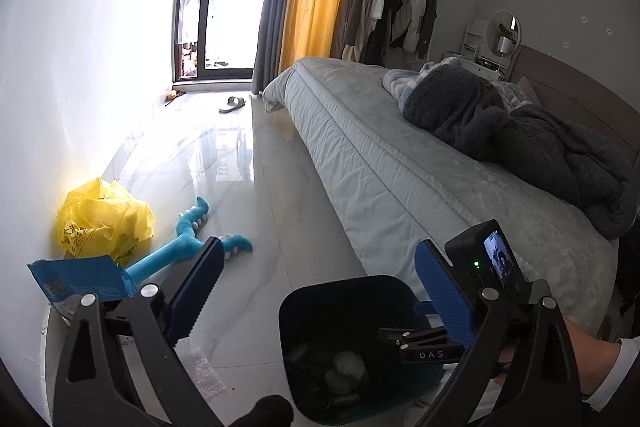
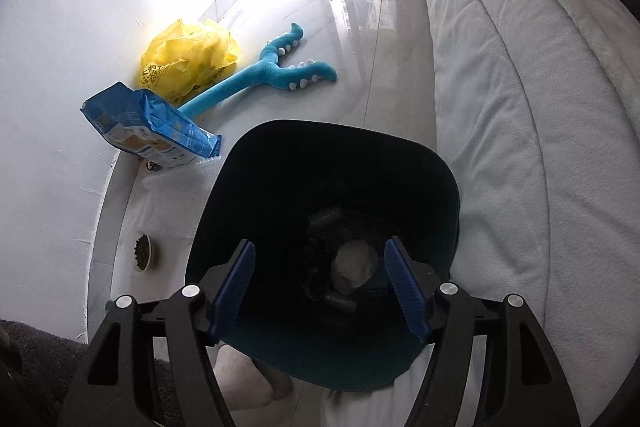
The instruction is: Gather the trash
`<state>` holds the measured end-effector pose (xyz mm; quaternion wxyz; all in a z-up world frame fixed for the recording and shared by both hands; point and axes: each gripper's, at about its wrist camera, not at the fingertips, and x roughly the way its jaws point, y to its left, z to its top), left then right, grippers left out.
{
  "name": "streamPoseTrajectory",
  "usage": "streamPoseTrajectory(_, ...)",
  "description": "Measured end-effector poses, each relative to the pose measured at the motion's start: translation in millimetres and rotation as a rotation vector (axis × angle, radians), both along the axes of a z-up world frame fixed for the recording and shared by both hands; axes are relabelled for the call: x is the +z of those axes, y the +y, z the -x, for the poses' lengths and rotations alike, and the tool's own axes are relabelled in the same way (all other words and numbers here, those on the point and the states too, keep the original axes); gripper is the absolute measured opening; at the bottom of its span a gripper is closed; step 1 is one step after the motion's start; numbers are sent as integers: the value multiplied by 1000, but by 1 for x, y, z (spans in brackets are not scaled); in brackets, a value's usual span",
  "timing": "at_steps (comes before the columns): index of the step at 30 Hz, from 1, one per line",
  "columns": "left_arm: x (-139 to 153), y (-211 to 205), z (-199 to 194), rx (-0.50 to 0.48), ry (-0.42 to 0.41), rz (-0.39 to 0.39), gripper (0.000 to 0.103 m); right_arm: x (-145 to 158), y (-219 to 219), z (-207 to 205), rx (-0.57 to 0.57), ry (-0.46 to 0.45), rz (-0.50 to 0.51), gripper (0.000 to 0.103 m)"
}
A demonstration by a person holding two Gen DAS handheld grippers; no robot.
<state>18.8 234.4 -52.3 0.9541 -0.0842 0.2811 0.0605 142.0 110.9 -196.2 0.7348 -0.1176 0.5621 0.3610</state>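
A dark teal trash bin (image 2: 280, 163) stands on the floor beside the bed, with a crumpled white wad (image 2: 354, 265) and dark scraps at its bottom. It also shows in the left wrist view (image 1: 312, 311). My right gripper (image 2: 320, 279) hangs open and empty over the bin's mouth. My left gripper (image 1: 320, 275) is open and empty above the floor left of the bin; the right gripper's body (image 1: 432, 347) shows there over the bin. A crumpled yellow plastic bag (image 2: 188, 59) lies against the wall, also in the left wrist view (image 1: 104, 219).
A blue snack-style package (image 2: 148, 127) leans on the wall beside a teal plush toy (image 2: 260, 71). A sheet of bubble wrap (image 2: 176, 187) and a small bowl of pellets (image 2: 142, 251) lie on the floor. The bed (image 1: 400, 163) borders the right; a slipper (image 1: 232, 104) lies near the balcony door.
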Motion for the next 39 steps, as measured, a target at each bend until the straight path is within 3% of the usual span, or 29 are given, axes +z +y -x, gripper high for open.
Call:
streamPoseTrajectory(9, 21, -32, 5, -8, -70, -54, 100, 40, -29, 4, -16, -61, -83, 75)
streamPoseTrajectory(15, 34, -57, 12, -36, -100, -88, 100, 87, -64, 14, -43, -177, -142, 84)
streamPoseTrajectory(23, 44, -81, 26, -23, -85, -75, 100, 146, -146, 32, -166, -351, -179, 98)
streamPoseTrajectory(32, 71, -105, 37, -17, -121, -63, 100, 207, -238, 59, -329, -551, -243, 99)
streamPoseTrajectory(39, 82, -133, 51, -43, -151, -123, 100, 234, -287, 89, -372, -664, -239, 100)
